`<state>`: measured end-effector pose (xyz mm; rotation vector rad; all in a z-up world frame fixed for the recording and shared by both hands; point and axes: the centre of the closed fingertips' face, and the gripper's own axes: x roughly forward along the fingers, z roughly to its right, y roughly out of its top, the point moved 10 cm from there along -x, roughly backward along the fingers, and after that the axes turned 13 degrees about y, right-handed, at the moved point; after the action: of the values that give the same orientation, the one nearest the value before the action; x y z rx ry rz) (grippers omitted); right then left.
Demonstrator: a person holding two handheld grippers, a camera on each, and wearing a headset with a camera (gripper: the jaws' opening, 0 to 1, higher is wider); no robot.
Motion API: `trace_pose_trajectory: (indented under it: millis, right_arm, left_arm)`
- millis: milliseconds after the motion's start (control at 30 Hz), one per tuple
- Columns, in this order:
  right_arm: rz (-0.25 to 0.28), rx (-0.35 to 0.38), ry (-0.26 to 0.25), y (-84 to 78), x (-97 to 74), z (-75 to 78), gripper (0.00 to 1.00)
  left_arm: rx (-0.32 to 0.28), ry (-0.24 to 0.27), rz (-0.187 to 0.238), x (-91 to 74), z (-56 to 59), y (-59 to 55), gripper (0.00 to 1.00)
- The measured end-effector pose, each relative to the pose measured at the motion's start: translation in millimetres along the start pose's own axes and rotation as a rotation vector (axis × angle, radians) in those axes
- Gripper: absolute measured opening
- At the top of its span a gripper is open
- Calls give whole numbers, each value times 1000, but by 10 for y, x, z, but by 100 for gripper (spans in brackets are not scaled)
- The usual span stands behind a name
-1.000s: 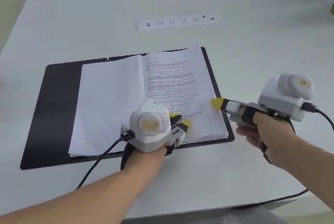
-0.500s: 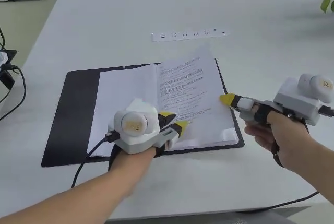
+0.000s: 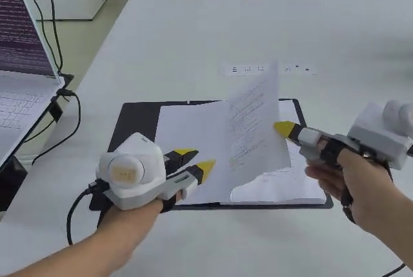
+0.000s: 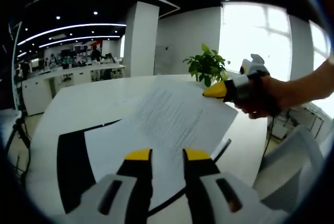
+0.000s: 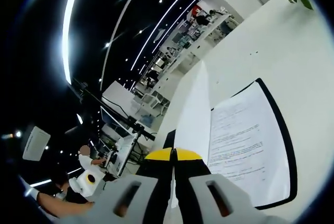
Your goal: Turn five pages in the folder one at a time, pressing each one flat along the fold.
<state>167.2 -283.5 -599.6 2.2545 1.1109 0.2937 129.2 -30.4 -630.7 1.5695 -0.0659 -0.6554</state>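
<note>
A black folder lies open on the white table, with white pages inside. One printed page stands lifted above the fold. My right gripper is shut on that page's outer edge; in the right gripper view the sheet runs edge-on out of the closed yellow tips of the right gripper, above the right-hand printed page. My left gripper hovers open over the near left pages, holding nothing. In the left gripper view, the left gripper points at the raised page and the right gripper.
A white power strip lies on the table behind the folder. A laptop and cables are at the far left, off the table's edge. A potted plant stands beyond the table's far end.
The right gripper has lifted the right-hand page off the stack and swung it up toward the fold. The left gripper has drawn back to the left. The head camera has also shifted.
</note>
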Motion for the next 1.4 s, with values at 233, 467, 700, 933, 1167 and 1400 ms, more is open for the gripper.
trace_pose_trajectory:
  millis: [233,467,700,933,1167,1400]
  right_arm:
    - [-37,-13,-13,-101,225,-99,0]
    - [-97,-29,-35,-239,533,-175,0]
    - [-177,-47,-63,-379,857,-154,0]
    - [-259,-49,-103,-530,1130,-50,0]
    - [-322,-48,-143,-714,1380,-25,0]
    - [-380,-69,-164,-964,1647,-33,0]
  left_arm:
    - [-9,41,8,-291,-259,-44,22]
    - [-33,81,6,-519,-446,-158,23]
    - [-60,112,-5,-673,-569,-252,22]
    - [-75,133,-18,-768,-590,-308,23]
    - [-95,152,-33,-840,-630,-393,23]
    - [-116,177,-52,-906,-716,-467,22]
